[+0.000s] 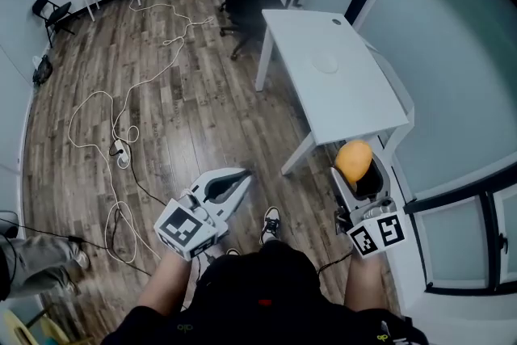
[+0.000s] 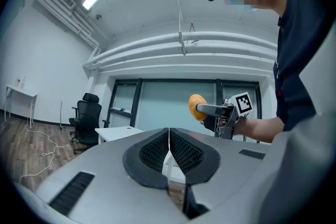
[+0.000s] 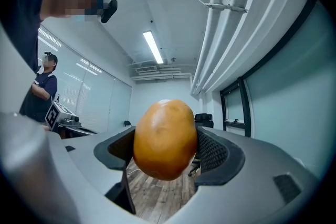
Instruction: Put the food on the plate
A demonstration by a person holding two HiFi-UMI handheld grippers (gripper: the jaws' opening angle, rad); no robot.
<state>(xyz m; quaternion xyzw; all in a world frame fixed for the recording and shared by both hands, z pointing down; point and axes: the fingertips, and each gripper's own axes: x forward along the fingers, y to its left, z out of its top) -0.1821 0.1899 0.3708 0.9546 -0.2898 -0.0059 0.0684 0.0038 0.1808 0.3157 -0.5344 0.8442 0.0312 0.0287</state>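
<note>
Right gripper (image 3: pixel 164 159) is clamped on the rounded orange-brown food (image 1: pixel 354 159), which sits between its jaws and sticks out past their tips. Ahead of it, well apart, a white plate (image 1: pixel 327 61) lies on the white worktop (image 1: pixel 347 105). Left gripper (image 2: pixel 169 152) has its jaws together, empty.

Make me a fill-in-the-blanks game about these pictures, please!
1. The right gripper is shut on an ___ food item.
2. The left gripper has its jaws ___, holding nothing.
3. The white table stands on a ___ floor.
Missing words: orange; shut; wooden.
</note>
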